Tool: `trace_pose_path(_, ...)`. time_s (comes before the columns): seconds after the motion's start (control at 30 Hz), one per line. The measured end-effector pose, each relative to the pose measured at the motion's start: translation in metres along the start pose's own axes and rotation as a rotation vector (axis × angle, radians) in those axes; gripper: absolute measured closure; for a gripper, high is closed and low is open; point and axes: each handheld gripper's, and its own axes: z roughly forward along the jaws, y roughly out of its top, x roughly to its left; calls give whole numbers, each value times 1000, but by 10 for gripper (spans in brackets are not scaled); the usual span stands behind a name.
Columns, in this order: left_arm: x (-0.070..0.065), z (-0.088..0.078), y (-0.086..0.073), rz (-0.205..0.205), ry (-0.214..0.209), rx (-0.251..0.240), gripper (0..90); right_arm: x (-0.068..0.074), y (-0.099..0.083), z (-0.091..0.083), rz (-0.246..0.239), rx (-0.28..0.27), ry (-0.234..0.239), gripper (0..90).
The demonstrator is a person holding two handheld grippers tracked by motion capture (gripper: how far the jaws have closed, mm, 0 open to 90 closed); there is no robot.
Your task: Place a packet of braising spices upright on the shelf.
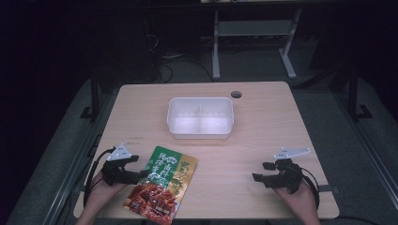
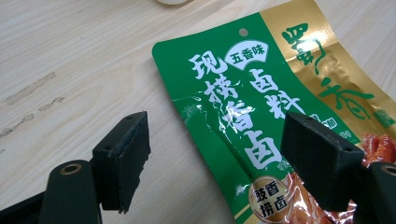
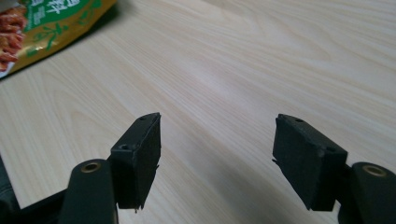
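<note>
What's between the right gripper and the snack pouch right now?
Bare tabletop. In the high view, nothing lies between the right gripper and the green-and-gold snack pouch; the white divided container sits farther back.

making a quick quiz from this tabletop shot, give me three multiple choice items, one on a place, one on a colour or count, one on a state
1. Where does the snack pouch lie on the table?
A. at the near edge by the left gripper
B. inside the white container
C. at the far right corner

2. How many compartments does the white container have?
A. one
B. two
C. four

3. How does the right gripper stand?
A. shut on the pouch
B. shut on nothing
C. open, nothing between its jaws

Answers:
1. A, the pouch lies flat at the near left, and the left gripper view has it under one jaw.
2. B, one divider splits the container in two.
3. C, the right gripper view has the jaws wide apart over bare wood.
</note>
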Motion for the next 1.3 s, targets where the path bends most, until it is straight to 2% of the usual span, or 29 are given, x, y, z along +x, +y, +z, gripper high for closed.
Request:
trace_pose_path(0.07,-1,0,0,3,1,1,239,2,3,2,13,-17,42,303)
trace_pose_path(0.1,-1,0,1,5,2,1,239,4,5,2,3,-28,61,303)
trace_pose_path(0.23,-2,-1,1,8,3,0,241,13,15,8,-30,-31,90,298)
trace_pose_path(0.57,-5,-2,2,15,-7,-3,273,31,49,27,-94,9,143,291)
trace_pose_path(0.6,-6,-2,3,18,-11,-4,273,36,58,33,-111,15,152,293)
trace_pose_path(0.83,-7,-1,3,10,-32,-9,280,49,88,57,-157,71,176,293)
trace_pose_path(0.93,-6,-1,2,7,-48,-10,323,54,100,68,-169,82,192,294)
trace_pose_path(1.3,-13,2,4,60,-90,21,423,78,136,108,-222,169,237,297)
